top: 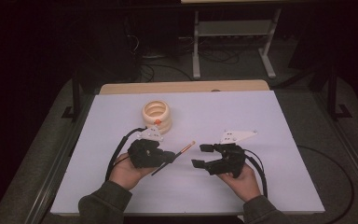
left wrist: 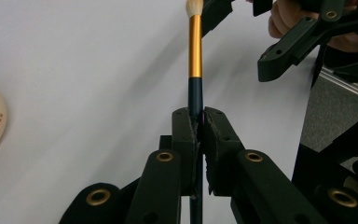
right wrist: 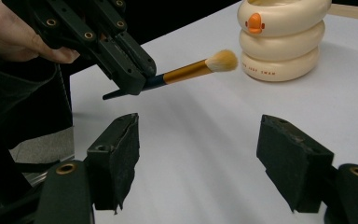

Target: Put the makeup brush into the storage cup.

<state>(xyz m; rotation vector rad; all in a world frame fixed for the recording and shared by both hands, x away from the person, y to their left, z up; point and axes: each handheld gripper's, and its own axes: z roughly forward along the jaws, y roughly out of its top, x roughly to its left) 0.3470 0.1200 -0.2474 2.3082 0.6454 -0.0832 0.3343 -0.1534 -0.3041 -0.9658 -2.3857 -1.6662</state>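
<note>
A table (top: 121,186) carries a white sheet across nearly its full top; a strip of bare wood shows along the far edge. One cream holder (top: 157,116), built as three stacked rings with an orange duck emblem, stands upright directly on the sheet, left of centre.

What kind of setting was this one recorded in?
Probably a lab or workshop data-collection bench, dimly lit: a table covered in plain white, cables on the floor behind it, and a metal frame stand beyond.

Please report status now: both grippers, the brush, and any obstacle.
Left gripper shut on brush. Right gripper open, empty. Cream ring holder stands beyond, apart.
</note>
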